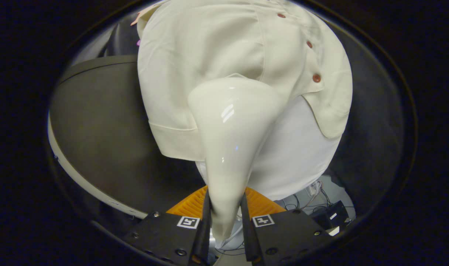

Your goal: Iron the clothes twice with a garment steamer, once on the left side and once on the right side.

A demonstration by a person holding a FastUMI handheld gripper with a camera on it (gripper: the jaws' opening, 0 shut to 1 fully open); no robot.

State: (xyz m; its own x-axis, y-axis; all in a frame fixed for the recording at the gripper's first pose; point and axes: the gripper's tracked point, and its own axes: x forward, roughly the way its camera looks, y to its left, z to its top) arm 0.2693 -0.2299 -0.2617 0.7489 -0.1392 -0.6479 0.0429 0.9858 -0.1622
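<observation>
A glossy white garment steamer [230, 136] runs forward from between my fingers, its narrow handle clamped by both of them and its wide head flaring out ahead. My gripper [225, 207] is shut on that handle. The steamer head lies against a cream button-up garment [209, 55] that hangs in front of me. It sits on the panel left of the row of brown buttons [316, 78], near the lower hem. A white layer [298, 155] hangs below the cream hem, behind the steamer.
A dark grey curved surface with a pale rim [99, 122] lies to the left of the garment. Cables and a small dark box [331, 216] lie on the floor at the lower right. Dark cloth stands to the right.
</observation>
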